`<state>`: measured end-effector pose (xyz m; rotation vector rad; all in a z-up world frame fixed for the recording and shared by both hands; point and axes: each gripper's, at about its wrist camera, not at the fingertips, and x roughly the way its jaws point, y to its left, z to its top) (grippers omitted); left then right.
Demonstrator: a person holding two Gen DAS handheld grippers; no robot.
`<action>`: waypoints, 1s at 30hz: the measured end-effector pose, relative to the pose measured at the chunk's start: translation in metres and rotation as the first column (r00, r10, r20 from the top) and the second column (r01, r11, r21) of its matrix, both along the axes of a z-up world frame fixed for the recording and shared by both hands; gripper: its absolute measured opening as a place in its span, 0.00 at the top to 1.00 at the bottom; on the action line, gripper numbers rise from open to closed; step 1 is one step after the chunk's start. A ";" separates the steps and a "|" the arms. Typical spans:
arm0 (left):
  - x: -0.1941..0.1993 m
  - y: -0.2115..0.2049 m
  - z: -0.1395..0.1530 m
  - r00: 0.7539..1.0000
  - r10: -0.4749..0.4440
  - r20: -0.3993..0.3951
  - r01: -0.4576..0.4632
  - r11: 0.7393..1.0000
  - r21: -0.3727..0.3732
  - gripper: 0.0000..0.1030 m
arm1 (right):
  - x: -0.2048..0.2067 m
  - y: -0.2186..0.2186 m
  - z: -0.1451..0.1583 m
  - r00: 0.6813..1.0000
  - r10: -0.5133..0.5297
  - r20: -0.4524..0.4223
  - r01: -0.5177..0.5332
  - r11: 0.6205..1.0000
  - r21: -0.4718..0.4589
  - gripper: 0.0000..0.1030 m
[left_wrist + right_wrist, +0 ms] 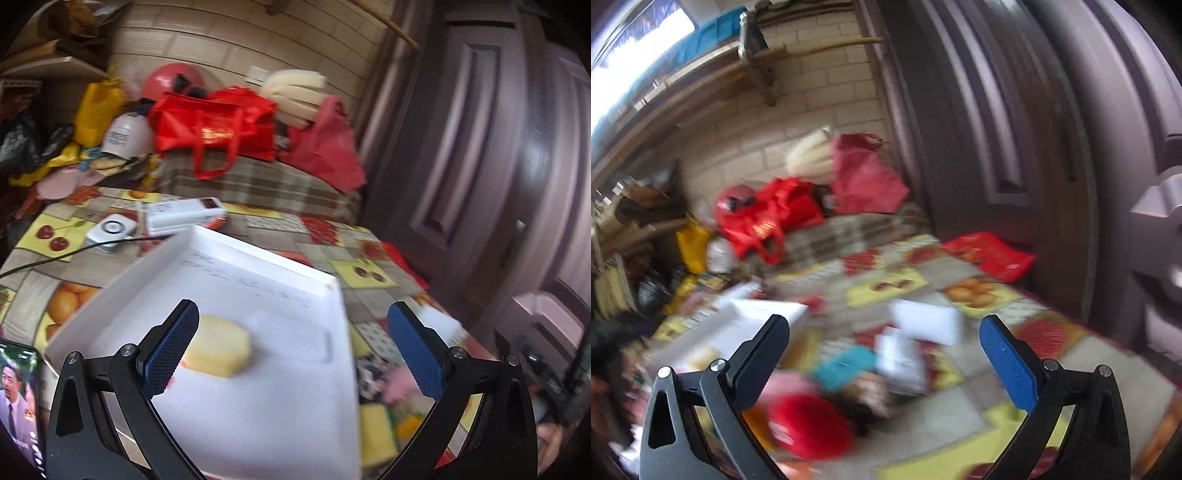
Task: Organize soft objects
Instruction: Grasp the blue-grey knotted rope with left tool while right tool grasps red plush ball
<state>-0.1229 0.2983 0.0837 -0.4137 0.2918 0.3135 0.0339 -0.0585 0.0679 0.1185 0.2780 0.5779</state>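
Observation:
A pale yellow sponge (218, 350) lies in a white shallow tray (258, 424) on the fruit-patterned tablecloth. My left gripper (291, 347) is open and empty above the tray, its left pad (170, 350) next to the sponge. In the blurred right wrist view my right gripper (882, 354) is open and empty above the table. Below it lie a red soft object (809, 428), a teal one (846, 365), a pink one (783, 384) and white blocks (923, 321). The tray (757, 314) shows at the left there.
A phone (18, 398) showing video lies at the tray's left. A white charger (110, 230) with a black cable and a white box (184, 216) sit behind the tray. Red bags (214, 125) pile on a plaid bench. A brown door (480, 147) stands right.

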 end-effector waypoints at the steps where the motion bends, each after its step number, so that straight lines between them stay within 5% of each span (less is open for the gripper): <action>1: 0.000 -0.008 0.001 0.999 -0.038 -0.001 0.038 0.999 0.005 0.00 | 0.005 -0.006 -0.003 0.999 -0.023 -0.027 0.023 1.000 -0.014 0.00; 5: -0.007 -0.045 0.000 0.977 -0.210 -0.034 0.210 0.978 0.011 0.00 | 0.018 -0.027 -0.010 0.991 -0.024 -0.130 0.031 0.998 0.051 0.00; 8: -0.011 -0.082 -0.010 0.938 -0.332 -0.105 0.335 0.942 0.016 0.00 | 0.021 -0.031 -0.012 0.989 -0.018 -0.150 0.029 0.997 0.070 0.00; 14: -0.005 -0.151 -0.045 0.821 -0.469 -0.327 0.499 0.867 0.010 0.00 | 0.017 -0.034 -0.016 0.988 0.012 -0.151 -0.002 0.998 0.066 0.00; 18: 0.008 -0.181 -0.069 0.753 -0.458 -0.472 0.521 0.853 0.003 0.01 | 0.012 -0.022 -0.018 0.972 0.165 -0.166 -0.162 0.986 0.029 0.00; 22: 0.019 -0.185 -0.073 0.749 -0.433 -0.502 0.495 0.869 -0.011 0.19 | -0.009 0.011 -0.016 0.936 0.325 -0.132 -0.340 0.933 -0.114 0.00; 26: 0.024 -0.180 -0.077 0.745 -0.408 -0.527 0.463 0.886 -0.031 0.22 | -0.024 0.050 -0.025 0.915 0.380 -0.135 -0.404 0.862 -0.307 0.01; 30: 0.022 -0.178 -0.078 0.751 -0.393 -0.530 0.447 0.894 -0.029 0.22 | -0.017 0.071 -0.037 0.909 0.367 -0.196 -0.416 0.821 -0.391 0.09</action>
